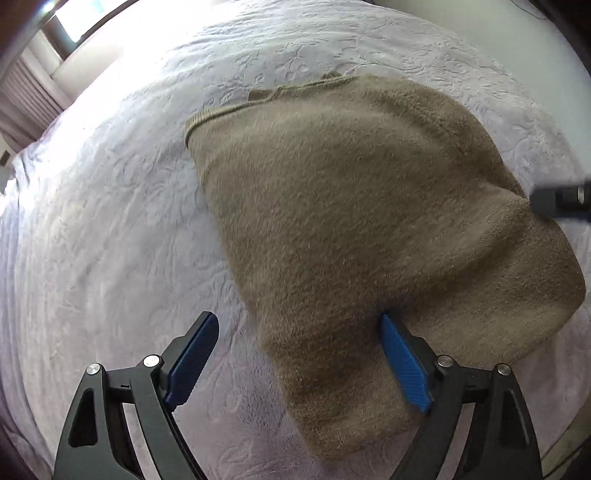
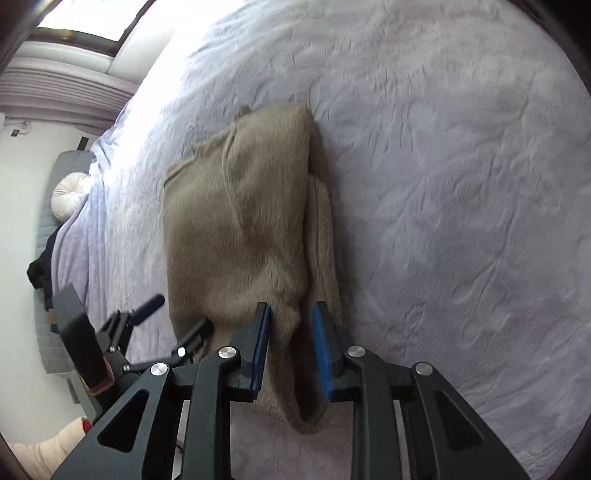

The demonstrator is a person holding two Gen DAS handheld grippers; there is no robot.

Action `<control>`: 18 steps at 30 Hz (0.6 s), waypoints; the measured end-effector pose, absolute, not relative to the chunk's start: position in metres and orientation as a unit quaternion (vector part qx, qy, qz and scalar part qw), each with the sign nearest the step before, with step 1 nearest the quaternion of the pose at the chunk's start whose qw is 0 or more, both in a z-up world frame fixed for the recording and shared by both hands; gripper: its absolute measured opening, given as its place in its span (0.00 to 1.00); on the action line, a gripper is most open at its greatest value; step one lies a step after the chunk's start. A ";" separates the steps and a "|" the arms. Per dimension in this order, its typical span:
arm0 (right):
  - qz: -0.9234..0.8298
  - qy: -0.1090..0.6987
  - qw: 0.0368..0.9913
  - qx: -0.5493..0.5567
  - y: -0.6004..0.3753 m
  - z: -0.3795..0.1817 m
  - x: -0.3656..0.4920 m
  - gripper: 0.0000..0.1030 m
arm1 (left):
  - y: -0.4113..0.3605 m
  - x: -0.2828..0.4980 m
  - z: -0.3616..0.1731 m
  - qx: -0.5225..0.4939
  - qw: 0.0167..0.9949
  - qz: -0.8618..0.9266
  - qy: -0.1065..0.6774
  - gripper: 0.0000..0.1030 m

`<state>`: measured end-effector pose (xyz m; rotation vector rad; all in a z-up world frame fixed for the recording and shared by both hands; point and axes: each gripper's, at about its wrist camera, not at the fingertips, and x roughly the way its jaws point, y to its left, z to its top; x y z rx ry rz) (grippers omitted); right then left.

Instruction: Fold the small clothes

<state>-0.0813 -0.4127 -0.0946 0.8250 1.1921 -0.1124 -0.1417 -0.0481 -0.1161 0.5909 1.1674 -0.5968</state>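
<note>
A fuzzy tan sweater [image 1: 351, 221] lies partly folded on a lavender bedspread [image 1: 110, 221]. My left gripper [image 1: 295, 328] is open, its blue pads [image 1: 404, 365] wide apart at the sweater's near edge, with cloth lying between them. In the right wrist view the sweater [image 2: 240, 221] lies lengthwise ahead. My right gripper [image 2: 291, 317] is open a little, with a fold of the sweater's near end between its blue pads [image 2: 321, 350]. The left gripper [image 2: 147, 325] shows at the left in the right wrist view. The right gripper's tip [image 1: 561, 199] shows at the left wrist view's right edge.
The bedspread [image 2: 443, 184] stretches wide to the right. A round white cushion [image 2: 70, 195] and a grey padded bench [image 2: 51, 295] stand beside the bed at left. A window [image 1: 66, 22] and curtains are beyond the bed.
</note>
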 end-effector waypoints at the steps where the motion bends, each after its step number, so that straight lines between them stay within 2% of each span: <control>1: -0.058 0.534 0.755 0.375 -0.418 -0.089 -0.078 0.48 | -0.045 -0.142 -0.117 0.267 0.752 -0.275 0.535 0.87; 3: -0.058 0.516 0.759 0.391 -0.433 -0.083 -0.069 0.70 | -0.041 -0.142 -0.120 0.257 0.752 -0.277 0.540 0.87; 7: -0.036 0.499 0.741 0.448 -0.459 -0.105 -0.033 0.70 | -0.041 -0.144 -0.122 0.252 0.753 -0.276 0.542 0.87; 8: -0.037 0.507 0.730 0.456 -0.464 -0.116 -0.023 0.68 | -0.039 -0.145 -0.120 0.252 0.754 -0.276 0.540 0.87; 10: -0.033 0.516 0.721 0.461 -0.462 -0.129 -0.003 0.24 | -0.035 -0.145 -0.117 0.252 0.758 -0.273 0.535 0.87; 15: 0.045 0.455 0.779 0.430 -0.446 -0.098 0.014 0.21 | -0.030 -0.150 -0.115 0.263 0.766 -0.270 0.520 0.87; 17: -0.007 0.496 0.776 0.389 -0.448 -0.109 0.023 0.21 | -0.030 -0.149 -0.122 0.263 0.760 -0.270 0.529 0.87; 18: -0.029 0.525 0.761 0.380 -0.450 -0.122 0.025 0.25 | -0.030 -0.147 -0.122 0.258 0.758 -0.270 0.535 0.87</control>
